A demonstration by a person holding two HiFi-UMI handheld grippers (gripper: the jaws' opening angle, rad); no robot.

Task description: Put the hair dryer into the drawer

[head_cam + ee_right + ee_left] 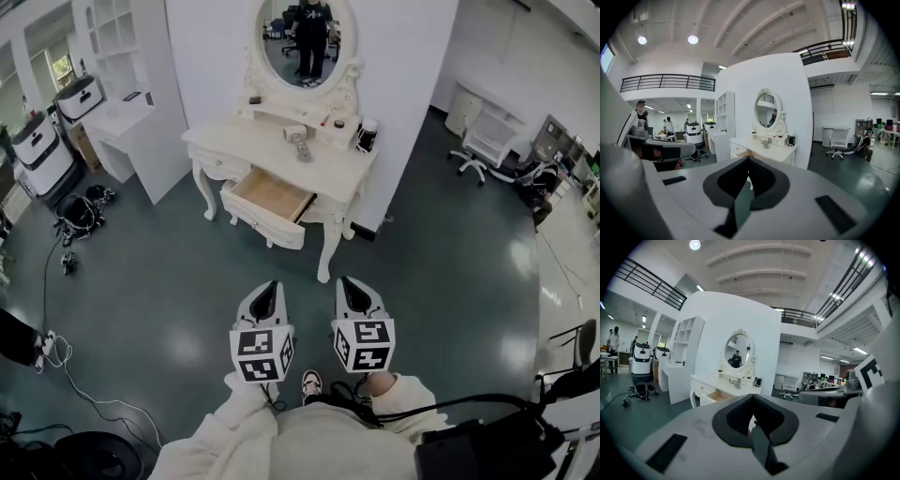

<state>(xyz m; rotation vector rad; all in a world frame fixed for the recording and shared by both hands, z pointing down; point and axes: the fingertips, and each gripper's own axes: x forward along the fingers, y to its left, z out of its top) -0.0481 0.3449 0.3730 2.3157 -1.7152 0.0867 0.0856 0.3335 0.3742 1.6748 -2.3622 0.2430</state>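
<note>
The grey hair dryer point(302, 148) lies on top of the white dressing table point(347, 173), below the oval mirror. It also shows far ahead in the left gripper view point(735, 382) and the right gripper view point(765, 144). The table's left drawer point(272, 202) stands pulled open, its wooden inside empty. My left gripper point(267, 289) and right gripper point(352, 284) hang side by side over the floor, well short of the table, pointing toward it. Both are shut with nothing between the jaws, the left gripper point(752, 397) and the right gripper point(748, 159) alike.
A black appliance point(367, 134) and small items stand on the table's back right. A white desk with shelves point(122, 122) and white machines point(37, 150) are at the left. Bags point(80, 211) and cables point(56, 356) lie on the floor at left. An office chair point(473, 155) stands at right.
</note>
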